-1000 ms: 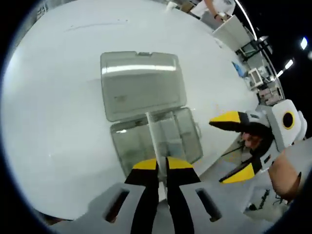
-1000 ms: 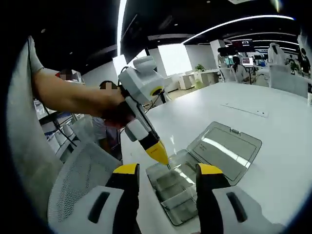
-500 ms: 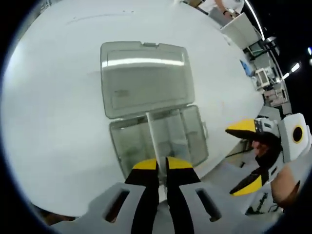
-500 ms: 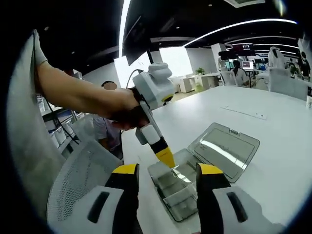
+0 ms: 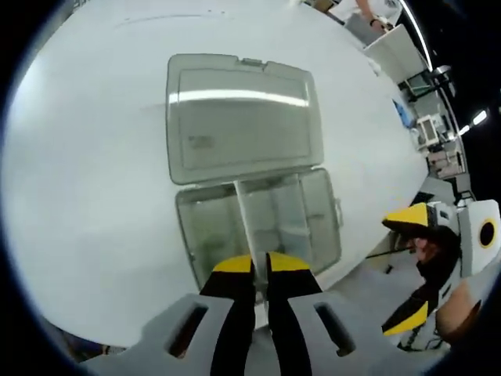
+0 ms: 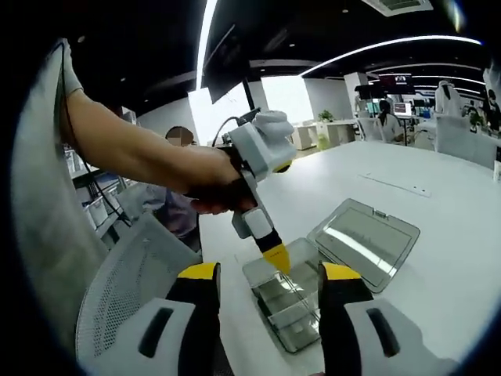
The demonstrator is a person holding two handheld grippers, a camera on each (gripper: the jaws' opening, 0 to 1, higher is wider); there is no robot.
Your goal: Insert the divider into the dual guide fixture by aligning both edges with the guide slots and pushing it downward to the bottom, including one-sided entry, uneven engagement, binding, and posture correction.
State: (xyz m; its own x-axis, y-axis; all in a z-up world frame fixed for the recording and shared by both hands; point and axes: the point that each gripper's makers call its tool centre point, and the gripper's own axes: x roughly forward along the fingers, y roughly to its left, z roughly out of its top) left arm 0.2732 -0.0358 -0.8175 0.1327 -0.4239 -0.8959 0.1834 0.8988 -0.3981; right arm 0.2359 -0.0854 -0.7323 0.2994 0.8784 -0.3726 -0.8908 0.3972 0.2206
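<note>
Left gripper view, nearest first: left gripper [image 5: 261, 265] is clamping its yellow-tipped jaws narrow on the near end of the divider [image 5: 244, 219], a thin clear strip. The divider is running away from the jaws over the open clear box [image 5: 258, 227], roughly along its middle; whether its edges are sitting in the guide slots is too hard to tell. The box lid [image 5: 241, 117] is lying flat open beyond the tray, on the white table [image 5: 86, 172]. Right gripper [image 5: 411, 270] is hovering off the table edge, jaws spread wide, holding nothing.

Right gripper view: the right gripper's own jaws are standing wide apart, nothing between them. Past them the box [image 6: 290, 301] is sitting on the table, with the left gripper [image 6: 275, 257] pointing down into it, gripped by a hand [image 6: 211, 184]. A mesh chair [image 6: 129, 286] is standing just beside the table.
</note>
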